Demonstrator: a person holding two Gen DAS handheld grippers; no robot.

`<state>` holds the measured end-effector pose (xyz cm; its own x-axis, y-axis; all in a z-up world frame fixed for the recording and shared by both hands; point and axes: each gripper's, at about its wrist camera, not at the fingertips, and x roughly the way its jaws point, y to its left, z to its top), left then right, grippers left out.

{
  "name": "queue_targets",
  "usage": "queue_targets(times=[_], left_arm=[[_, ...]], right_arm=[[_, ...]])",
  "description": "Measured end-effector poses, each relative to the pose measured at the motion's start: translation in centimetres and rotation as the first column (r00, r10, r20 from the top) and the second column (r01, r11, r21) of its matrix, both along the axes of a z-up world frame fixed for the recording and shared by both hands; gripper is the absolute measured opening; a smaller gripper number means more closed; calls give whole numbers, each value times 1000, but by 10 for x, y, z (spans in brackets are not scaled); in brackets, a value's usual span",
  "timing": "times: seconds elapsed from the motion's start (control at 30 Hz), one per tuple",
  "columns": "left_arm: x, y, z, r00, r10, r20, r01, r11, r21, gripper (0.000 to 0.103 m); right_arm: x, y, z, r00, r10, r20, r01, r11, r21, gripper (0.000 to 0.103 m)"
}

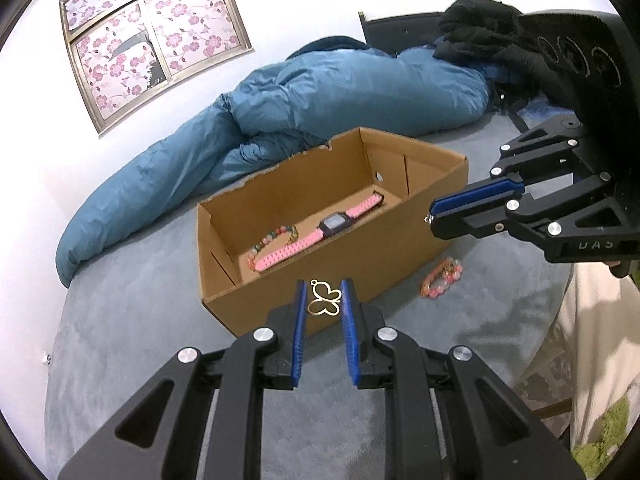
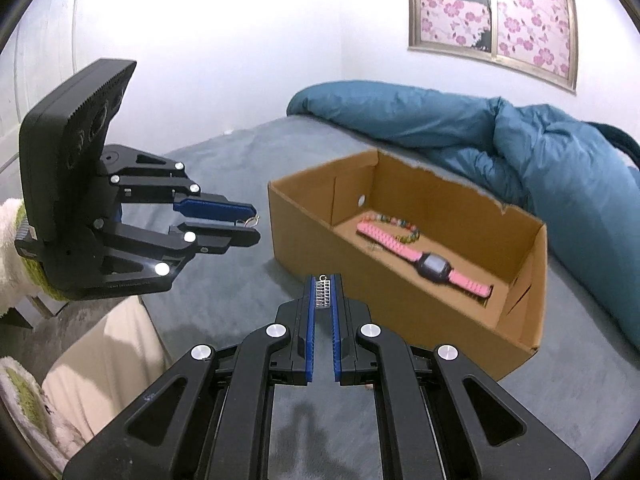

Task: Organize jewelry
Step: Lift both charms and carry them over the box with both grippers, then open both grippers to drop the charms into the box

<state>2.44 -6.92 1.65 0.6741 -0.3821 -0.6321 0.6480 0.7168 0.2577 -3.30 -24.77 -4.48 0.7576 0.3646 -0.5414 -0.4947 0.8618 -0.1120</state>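
Observation:
My left gripper [image 1: 325,294] is shut on a gold butterfly pendant [image 1: 324,298], held just in front of the cardboard box [image 1: 360,260]. My right gripper [image 2: 323,292] is shut on a small silver rhinestone pendant [image 2: 323,297], held above the bed beside the box [image 2: 400,300]. Inside the box lie a pink watch [image 1: 320,228] and a multicoloured bead bracelet [image 1: 272,240]; both also show in the right wrist view, the watch [image 2: 432,266] and the bracelet [image 2: 396,226]. A pink bead bracelet [image 1: 442,280] lies on the bed to the right of the box.
The box stands on a grey bedsheet [image 1: 140,340]. A blue duvet [image 1: 320,100] is bunched behind it along the white wall. Black clothes [image 1: 480,36] lie at the far right. A window with pink flower film [image 1: 152,36] is on the wall.

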Motion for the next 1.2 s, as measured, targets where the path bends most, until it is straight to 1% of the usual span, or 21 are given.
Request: queue_targets(times=[0.23, 0.4, 0.47, 0.6, 0.87, 1.07, 1.2], left_arm=[[15, -6, 25, 999, -6, 52, 7, 1000, -17, 16], [40, -12, 33, 999, 9, 54, -7, 999, -36, 16], [54, -14, 34, 999, 22, 33, -21, 999, -50, 16], [78, -17, 30, 998, 60, 3, -60, 997, -56, 16], [118, -24, 6, 988, 143, -64, -144, 989, -18, 16], [136, -23, -9, 976, 184, -119, -185, 983, 1, 17], [141, -20, -14, 969, 196, -148, -199, 980, -3, 17]], right_arm=[[8, -1, 24, 999, -23, 49, 22, 999, 34, 5], [24, -2, 30, 996, -66, 57, 62, 996, 64, 5], [33, -3, 28, 994, -92, 52, 87, 993, 79, 5], [51, -8, 22, 990, -136, 29, 133, 986, 104, 5], [84, -20, 1, 970, -231, -72, 237, 968, 88, 5], [95, -24, -12, 959, -256, -118, 266, 961, 75, 6], [98, -24, -16, 957, -259, -131, 270, 960, 70, 8]])
